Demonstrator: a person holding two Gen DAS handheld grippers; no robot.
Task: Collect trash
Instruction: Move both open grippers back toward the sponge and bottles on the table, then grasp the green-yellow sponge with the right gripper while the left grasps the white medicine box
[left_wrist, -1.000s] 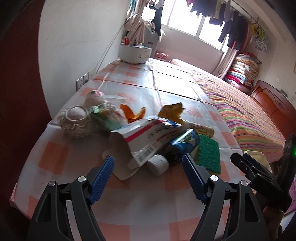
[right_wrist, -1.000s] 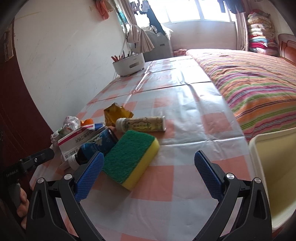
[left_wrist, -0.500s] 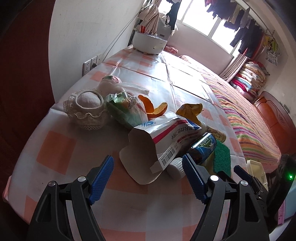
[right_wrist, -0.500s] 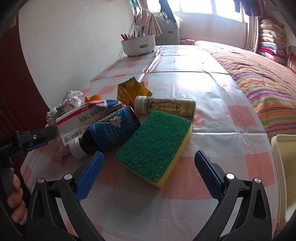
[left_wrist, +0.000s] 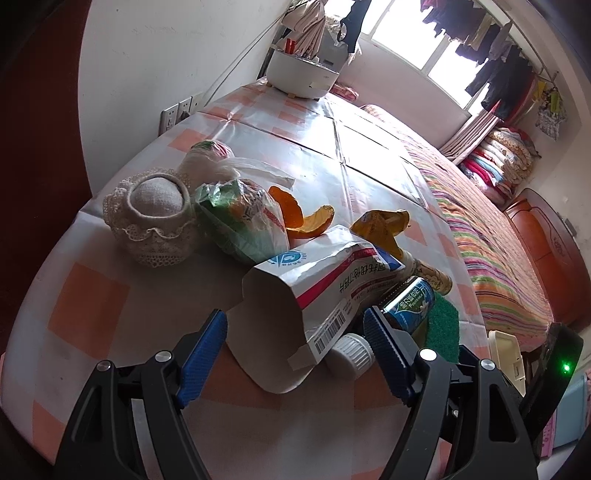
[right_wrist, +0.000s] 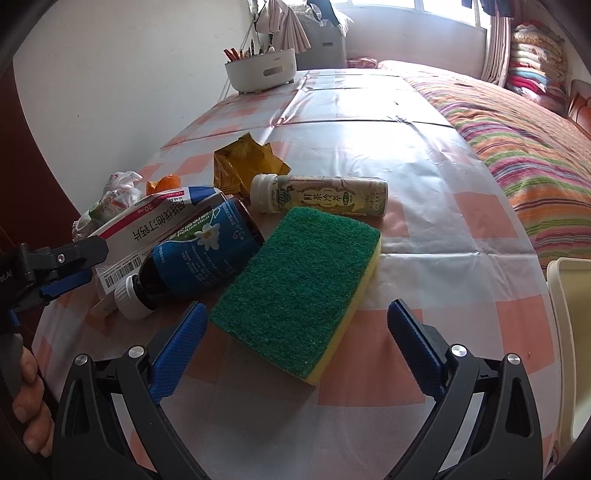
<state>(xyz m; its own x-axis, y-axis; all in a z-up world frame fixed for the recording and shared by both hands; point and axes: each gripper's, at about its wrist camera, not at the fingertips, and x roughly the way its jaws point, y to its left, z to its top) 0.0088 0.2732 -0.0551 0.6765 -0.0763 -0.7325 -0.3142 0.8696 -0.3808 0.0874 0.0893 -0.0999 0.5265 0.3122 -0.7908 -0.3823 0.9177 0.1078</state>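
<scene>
A pile of trash lies on the checked tablecloth. It holds a flattened white medicine box, a brown bottle with a blue label, a tea bottle, a green-and-yellow sponge, a yellow wrapper, orange peel and a green plastic bag. My left gripper is open just in front of the box's open end, its pads clear of it. My right gripper is open low over the sponge's near end, with nothing gripped.
A lace-covered jar stands left of the bag. A white utensil holder sits at the table's far end. A beige bin stands off the table's right edge, with a striped bed beyond. A hand holds the left gripper.
Both grippers have come closer to the pile and lower. The left view has rolled a little. Both stay open, and nothing on the table has moved.
</scene>
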